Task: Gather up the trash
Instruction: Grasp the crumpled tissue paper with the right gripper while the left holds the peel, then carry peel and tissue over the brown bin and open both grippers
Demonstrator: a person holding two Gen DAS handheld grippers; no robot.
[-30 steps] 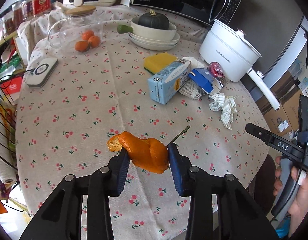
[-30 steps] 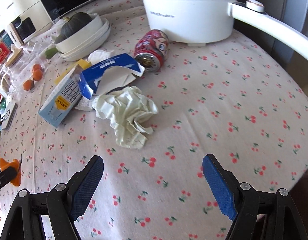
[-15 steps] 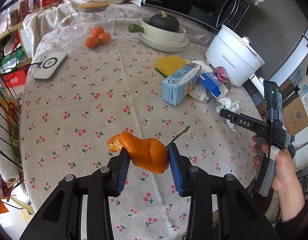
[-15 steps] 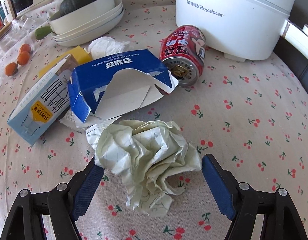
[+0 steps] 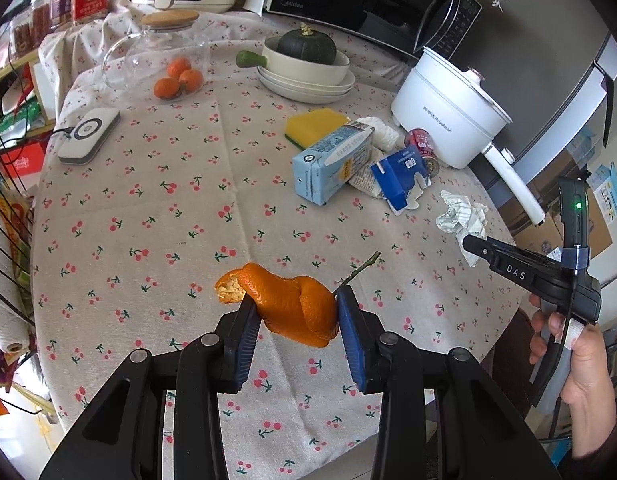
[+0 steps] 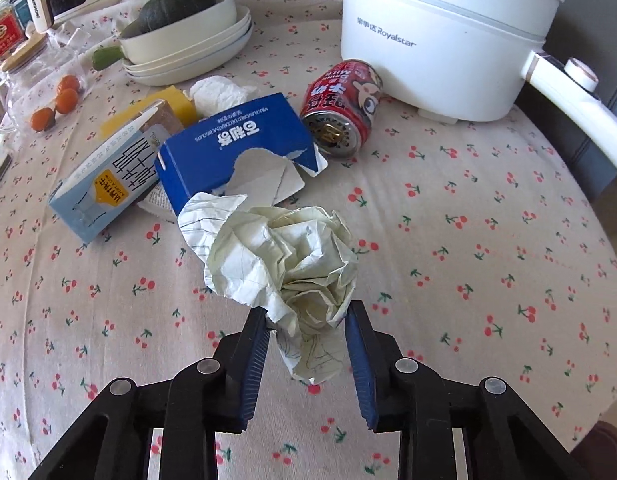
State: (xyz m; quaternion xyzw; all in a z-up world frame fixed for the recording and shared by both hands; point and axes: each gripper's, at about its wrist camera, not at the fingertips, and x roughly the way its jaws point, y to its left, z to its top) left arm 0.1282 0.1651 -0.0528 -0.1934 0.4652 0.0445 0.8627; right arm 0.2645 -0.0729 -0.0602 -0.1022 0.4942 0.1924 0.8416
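Above the cherry-print tablecloth (image 5: pixel 148 208) my left gripper (image 5: pixel 294 312) pinches the curled orange peel (image 5: pixel 292 304) and my right gripper (image 6: pixel 306 330), its jaws just closing, squeezes the crumpled white paper ball (image 6: pixel 284 256), while the torn blue carton (image 6: pixel 232 148), the red drink can (image 6: pixel 340 108) and the pale blue milk carton (image 6: pixel 104 184) wait uncollected.

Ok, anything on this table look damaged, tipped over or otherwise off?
Yes. The red can lies on its side next to the white pot. The blue box is torn open with a ragged flap, and the light blue carton lies flat beside it. Nothing looks spilled.
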